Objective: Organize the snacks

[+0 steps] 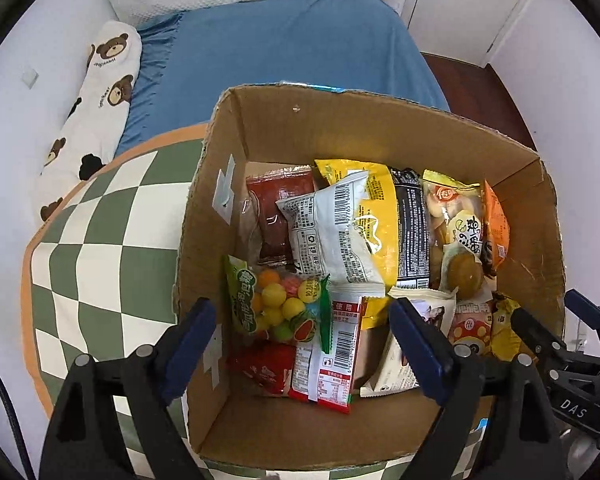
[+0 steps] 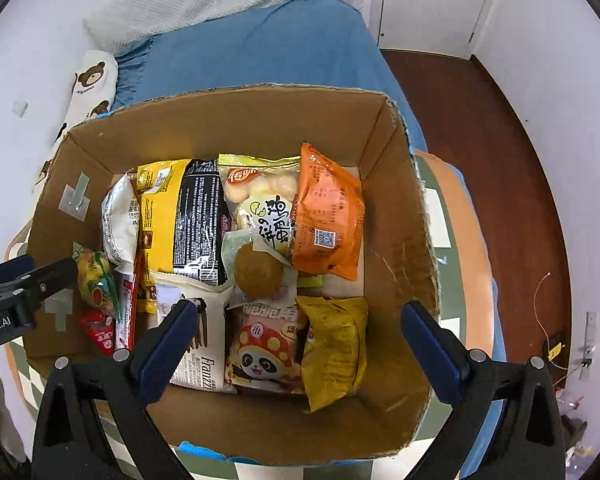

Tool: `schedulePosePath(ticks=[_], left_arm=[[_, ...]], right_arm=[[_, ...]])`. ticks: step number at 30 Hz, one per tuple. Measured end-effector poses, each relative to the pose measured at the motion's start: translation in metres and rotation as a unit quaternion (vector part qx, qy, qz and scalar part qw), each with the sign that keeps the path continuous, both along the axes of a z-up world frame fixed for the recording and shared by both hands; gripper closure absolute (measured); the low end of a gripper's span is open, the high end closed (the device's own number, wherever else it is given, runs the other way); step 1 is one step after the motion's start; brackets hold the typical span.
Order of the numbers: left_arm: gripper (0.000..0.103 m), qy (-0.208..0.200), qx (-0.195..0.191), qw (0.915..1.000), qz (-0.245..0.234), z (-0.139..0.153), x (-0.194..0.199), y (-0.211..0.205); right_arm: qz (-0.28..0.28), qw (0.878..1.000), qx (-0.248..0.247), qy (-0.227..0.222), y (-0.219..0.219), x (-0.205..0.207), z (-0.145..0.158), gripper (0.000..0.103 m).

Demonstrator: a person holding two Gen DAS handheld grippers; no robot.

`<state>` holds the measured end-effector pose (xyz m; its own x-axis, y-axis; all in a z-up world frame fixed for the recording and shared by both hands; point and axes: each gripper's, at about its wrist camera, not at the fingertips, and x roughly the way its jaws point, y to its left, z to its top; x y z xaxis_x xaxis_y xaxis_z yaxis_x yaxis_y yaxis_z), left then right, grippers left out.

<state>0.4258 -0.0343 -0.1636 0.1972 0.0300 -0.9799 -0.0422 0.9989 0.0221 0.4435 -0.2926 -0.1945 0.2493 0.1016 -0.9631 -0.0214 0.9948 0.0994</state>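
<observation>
An open cardboard box [image 1: 340, 128] [image 2: 400, 208] holds several snack packs. In the left wrist view I see a green fruit-candy bag [image 1: 272, 304], a white pack with a barcode [image 1: 332, 232], a yellow bag [image 1: 380, 216] and red packets [image 1: 328, 364]. In the right wrist view I see an orange pack [image 2: 328, 216], a panda-print pack [image 2: 268, 348], a dark yellow pack [image 2: 336, 344] and a white Franzzi pack [image 2: 204, 344]. My left gripper [image 1: 304, 344] is open and empty above the box's left half. My right gripper [image 2: 300, 344] is open and empty above the right half.
The box rests on a green-and-white checked cushion [image 1: 100, 248] on a bed with a blue sheet [image 1: 280, 48]. A bear-print pillow [image 1: 100, 92] lies along the white wall. Dark wood floor [image 2: 520, 140] is at the right.
</observation>
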Motion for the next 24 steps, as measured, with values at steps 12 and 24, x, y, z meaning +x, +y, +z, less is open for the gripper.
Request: schedulePosePath(ticks=[12,24], left_arm=[[0.015,-0.036,-0.002,0.9993,0.003,0.022,-0.029,-0.008],[0.015,-0.124,0.006,0.9922,0.004,0.081,-0.113,-0.014]], right_arm=[[0.000,0.999,-0.006,-0.039,-0.005,-0.031,0.031,0.000],[-0.012,0.993,0.007,-0.119,-0.017,-0.108,0.092,0.000]])
